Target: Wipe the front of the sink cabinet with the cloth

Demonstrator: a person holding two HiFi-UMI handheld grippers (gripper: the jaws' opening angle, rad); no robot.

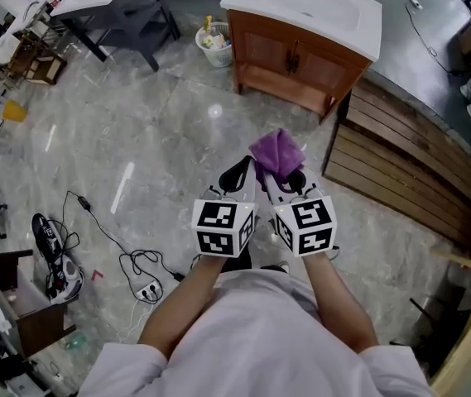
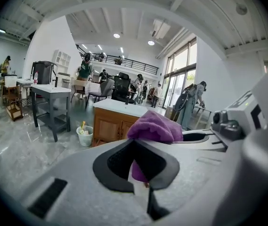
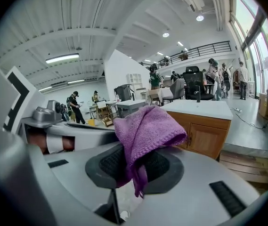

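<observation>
In mid-air over the grey marble floor (image 1: 152,164), well short of the brown wooden sink cabinet w/ white basin top (image 1: 301,60), both grippers sit side by side, tips converging on the purple knit cloth (image 1: 276,151). R gripper (image 1: 291,180): jaws closed on a fold of the cloth, bulk puffed above, a tail hanging below. L gripper (image 1: 239,174): jaws nearly together w/ a purple strip in the slit. It reads as pinching the same cloth, tho less surely than R.

Risks, as I judge them:
- **Bunched cloth:** it's a wad, not spread, so little fabric would meet the cabinet doors and the hard jaw tips could scrape the wood.
- **Thin grip:** the hold is on a thin fold, so drag across the panel could pull it free.
- **Approach:** black cables (image 1: 136,263) lie on the floor to the L. A white waste bucket (image 1: 214,46) stands just beside the cabinet's L end, and a slatted wooden platform (image 1: 401,160) is near its R. All are trip or bump hazards.

Views:
- **Head view:** only this one shows the gap btwn grippers and cabinet, plus the floor clutter.
- **Gripper views:** only these show the jaw slits and how the cloth sits in them. They also show the cabinet doors face-on and people at the far tables (image 2: 84,69), which the head view misses.
</observation>
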